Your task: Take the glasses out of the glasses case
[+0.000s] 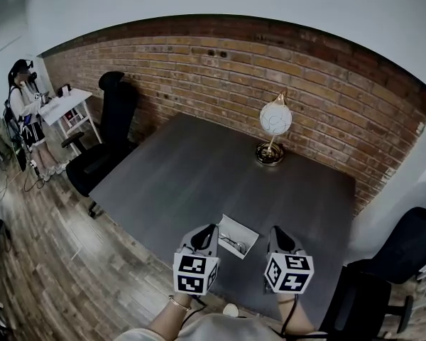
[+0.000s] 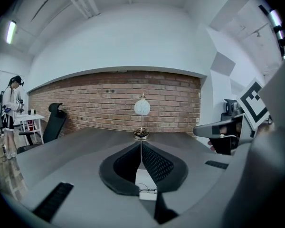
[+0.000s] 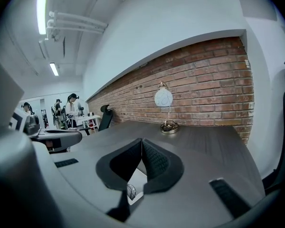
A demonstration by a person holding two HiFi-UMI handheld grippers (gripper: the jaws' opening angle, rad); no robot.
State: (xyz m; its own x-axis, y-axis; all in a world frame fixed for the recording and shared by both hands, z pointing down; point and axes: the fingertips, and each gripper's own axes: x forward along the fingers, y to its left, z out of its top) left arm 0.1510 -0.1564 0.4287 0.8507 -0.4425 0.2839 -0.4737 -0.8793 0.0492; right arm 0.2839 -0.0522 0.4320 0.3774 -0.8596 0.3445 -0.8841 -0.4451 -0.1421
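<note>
The left tongs (image 1: 211, 229) and the right tongs (image 1: 275, 231) hang low over the near part of the dark grey wooden table (image 1: 199, 162). Each pair has its black ribbed jaws drawn together at the tips, with nothing between them. Between the two sits the shallow white glasses case (image 1: 246, 228), lying open and flat. The thin wire-framed glasses (image 1: 235, 245) rest inside it. From the left tongs' own camera the case shows just under the closed tips, and from the right tongs' camera one round lens peeks out below.

I'd say the glasses are light and easily bent, with slick lenses that could smudge or slip. The bridge or a temple arm near its hinge looks the safer place to pinch, gently. The case looks light too and may slide or lift along with them, so one pair of tongs would do well to steady its rim. A white globe lamp on a brass base (image 1: 275, 119) stands well apart, farther back.
</note>
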